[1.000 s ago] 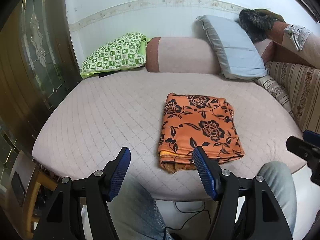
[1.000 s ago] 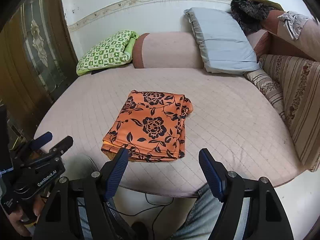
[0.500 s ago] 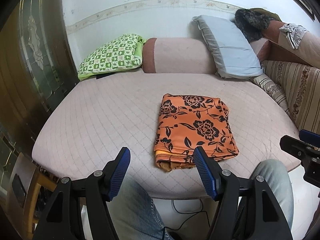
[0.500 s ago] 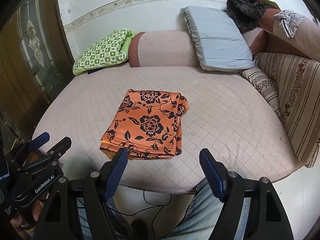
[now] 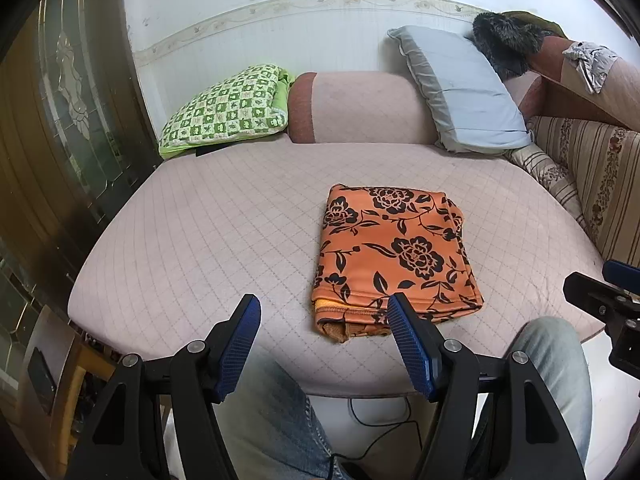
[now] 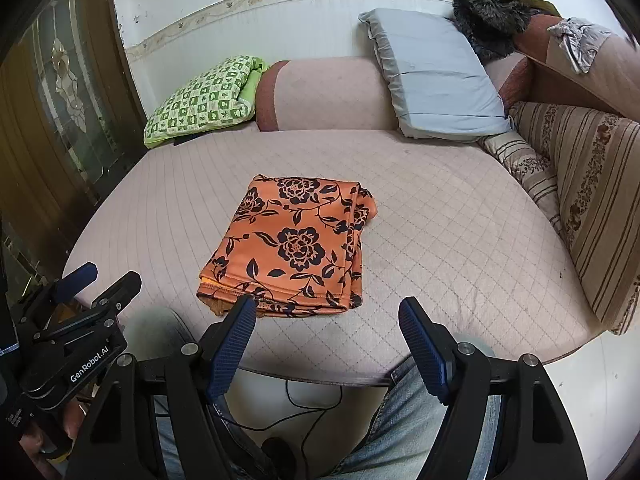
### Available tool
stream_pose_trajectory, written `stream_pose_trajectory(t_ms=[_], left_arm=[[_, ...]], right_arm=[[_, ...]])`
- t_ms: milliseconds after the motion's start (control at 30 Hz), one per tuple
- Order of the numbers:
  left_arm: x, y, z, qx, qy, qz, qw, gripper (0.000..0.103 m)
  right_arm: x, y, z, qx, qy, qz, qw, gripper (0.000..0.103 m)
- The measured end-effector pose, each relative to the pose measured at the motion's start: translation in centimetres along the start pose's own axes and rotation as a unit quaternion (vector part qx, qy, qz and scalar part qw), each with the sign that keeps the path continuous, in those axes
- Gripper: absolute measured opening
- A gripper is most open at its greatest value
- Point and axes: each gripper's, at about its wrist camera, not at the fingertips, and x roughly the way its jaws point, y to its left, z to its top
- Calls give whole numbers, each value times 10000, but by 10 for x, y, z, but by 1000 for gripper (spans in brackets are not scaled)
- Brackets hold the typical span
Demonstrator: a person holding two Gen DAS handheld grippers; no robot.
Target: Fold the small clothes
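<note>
Now folded cloth on sofa (grippers apart).

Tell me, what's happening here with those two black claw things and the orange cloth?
A seated person holds a two-finger gripper in each hand. The left gripper and right gripper are both open and empty, short of the sofa cushion. The orange floral garment lies on it, already folded into a rectangle.

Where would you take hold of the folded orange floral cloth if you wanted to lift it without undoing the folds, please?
Probably at the near edge of the orange floral cloth, where the stacked layers and hem show, coming in low from the front of the cushion. Both the left gripper and the right gripper hang open there, one per near corner, pinching all layers together.
</note>
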Motion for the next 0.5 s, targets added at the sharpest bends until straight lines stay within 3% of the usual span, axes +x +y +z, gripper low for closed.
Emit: stream_pose_trajectory(t_ms=[500], left_arm=[[4, -2, 1, -9, -3, -16, 10000, 66]], right_arm=[[4, -1, 3, 50, 21, -33, 10000, 76]])
